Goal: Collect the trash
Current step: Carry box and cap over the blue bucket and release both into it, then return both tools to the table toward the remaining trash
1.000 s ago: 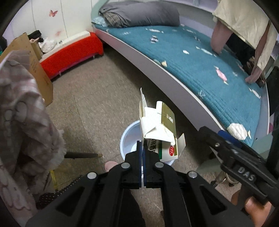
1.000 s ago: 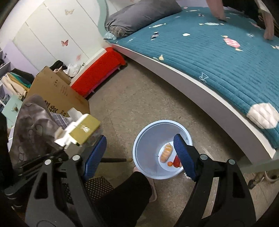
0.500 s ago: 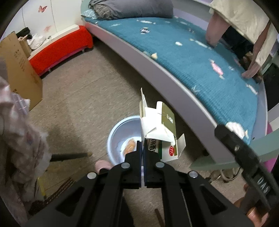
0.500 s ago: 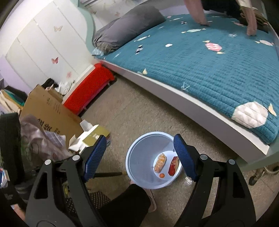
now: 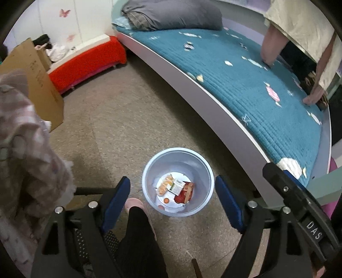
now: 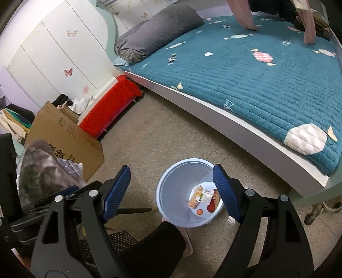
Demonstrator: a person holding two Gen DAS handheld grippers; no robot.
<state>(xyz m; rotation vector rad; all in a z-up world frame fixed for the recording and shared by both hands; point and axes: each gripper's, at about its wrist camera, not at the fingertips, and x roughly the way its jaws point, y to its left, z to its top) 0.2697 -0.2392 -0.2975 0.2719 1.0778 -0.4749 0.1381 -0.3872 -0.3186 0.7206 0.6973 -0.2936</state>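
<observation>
A pale blue trash bin [image 5: 147,171] stands on the floor beside the bed. The green and white carton [image 5: 177,185] lies inside it among an orange snack pack [image 5: 164,185] and a red wrapper [image 5: 185,192]. My left gripper [image 5: 173,198] is open and empty, high above the bin. My right gripper [image 6: 172,188] is open and empty, also above the bin [image 6: 171,184], where the carton [image 6: 206,195] shows at the bottom. The right gripper's arm shows at the lower right of the left wrist view.
A bed with a teal quilt [image 5: 256,81] and grey pillow [image 5: 171,15] runs along the right. A red bench [image 5: 85,59] and a cardboard box [image 5: 32,77] stand at the left, beside draped clothing [image 5: 25,149]. My leg and pink slipper [image 5: 136,205] are beside the bin.
My left gripper opened and the carton it held dropped into the bin. Both grippers shifted slightly over the bin.
</observation>
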